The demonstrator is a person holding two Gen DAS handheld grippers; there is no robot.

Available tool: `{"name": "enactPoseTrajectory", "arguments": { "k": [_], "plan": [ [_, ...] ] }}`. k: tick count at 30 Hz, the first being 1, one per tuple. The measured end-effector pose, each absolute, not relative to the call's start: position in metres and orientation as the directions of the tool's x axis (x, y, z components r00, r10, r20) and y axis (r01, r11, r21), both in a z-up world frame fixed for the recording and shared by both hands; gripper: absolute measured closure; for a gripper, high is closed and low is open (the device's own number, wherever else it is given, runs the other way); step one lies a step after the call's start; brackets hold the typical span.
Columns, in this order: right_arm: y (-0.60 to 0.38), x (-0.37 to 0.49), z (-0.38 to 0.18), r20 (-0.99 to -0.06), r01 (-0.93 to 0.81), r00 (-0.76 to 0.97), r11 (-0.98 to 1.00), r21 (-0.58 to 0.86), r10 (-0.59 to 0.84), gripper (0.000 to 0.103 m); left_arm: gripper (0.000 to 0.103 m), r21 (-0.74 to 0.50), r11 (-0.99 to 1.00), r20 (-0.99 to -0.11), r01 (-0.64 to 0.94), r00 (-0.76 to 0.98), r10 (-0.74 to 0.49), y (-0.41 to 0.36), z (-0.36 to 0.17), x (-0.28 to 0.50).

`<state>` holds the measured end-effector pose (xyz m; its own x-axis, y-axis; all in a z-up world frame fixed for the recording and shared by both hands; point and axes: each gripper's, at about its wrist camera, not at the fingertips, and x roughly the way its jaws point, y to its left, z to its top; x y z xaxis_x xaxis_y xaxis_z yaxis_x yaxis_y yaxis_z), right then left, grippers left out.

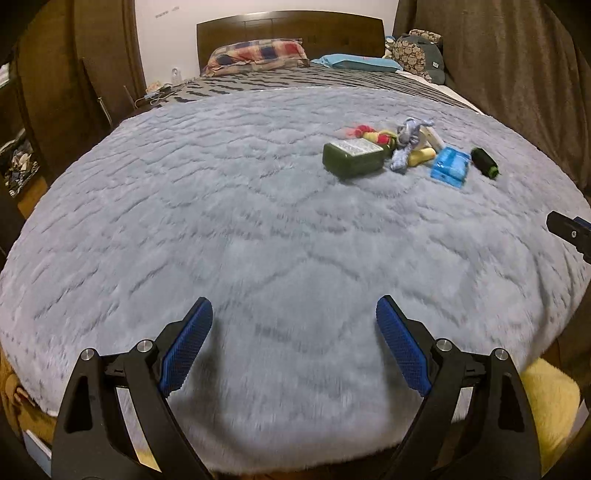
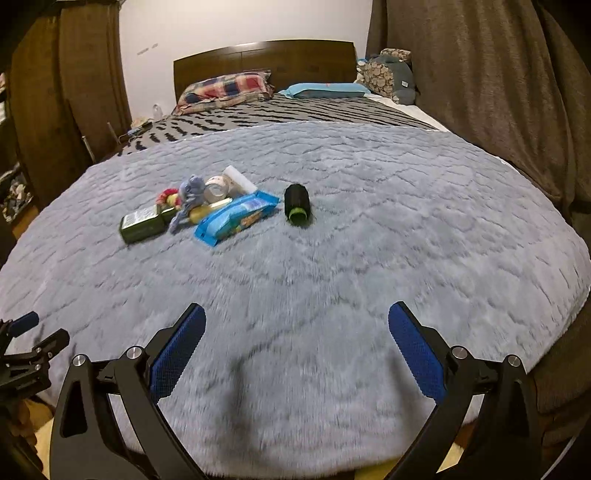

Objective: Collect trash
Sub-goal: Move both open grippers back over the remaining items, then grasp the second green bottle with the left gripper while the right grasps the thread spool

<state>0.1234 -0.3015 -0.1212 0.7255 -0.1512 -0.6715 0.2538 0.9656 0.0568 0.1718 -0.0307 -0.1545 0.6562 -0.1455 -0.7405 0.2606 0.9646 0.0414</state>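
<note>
A small pile of trash lies on a grey-blue fluffy blanket (image 1: 221,229) on a bed. It holds a dark green box (image 1: 352,158), a blue wrapper pack (image 1: 450,166), a black roll with a green end (image 1: 484,161), a grey-blue rag (image 1: 406,142) and red and yellow bits (image 1: 369,133). The same box (image 2: 142,223), wrapper (image 2: 236,218) and roll (image 2: 295,203) show in the right wrist view. My left gripper (image 1: 294,310) is open and empty, well short of the pile. My right gripper (image 2: 297,317) is open and empty, also short of it.
Pillows (image 1: 258,55) and a wooden headboard (image 1: 291,29) are at the far end. Brown curtains (image 1: 498,55) hang on the right, a wardrobe (image 1: 74,74) stands left. The right gripper's tip (image 1: 569,230) shows at the left view's right edge.
</note>
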Motion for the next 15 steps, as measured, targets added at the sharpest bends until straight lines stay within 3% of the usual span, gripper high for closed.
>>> {"name": "enactPoseTrajectory", "arguments": {
  "k": [7, 11, 15],
  "plan": [
    [-0.315, 0.171, -0.131, -0.697, 0.272, 0.697, 0.961, 0.039, -0.169, 0.004, 0.018, 0.061, 0.954, -0.743, 0.293, 0.651, -0.153, -0.054, -0.157, 0.220],
    [-0.321, 0.200, -0.139, -0.722, 0.268, 0.673, 0.963, 0.038, -0.159, 0.017, 0.018, 0.062, 0.948, -0.747, 0.312, 0.644, -0.163, -0.068, -0.156, 0.251],
    [-0.327, 0.224, -0.146, -0.744, 0.272, 0.651, 0.961, 0.045, -0.149, 0.023, 0.018, 0.062, 0.938, -0.754, 0.341, 0.632, -0.180, -0.086, -0.157, 0.282]
  ]
}}
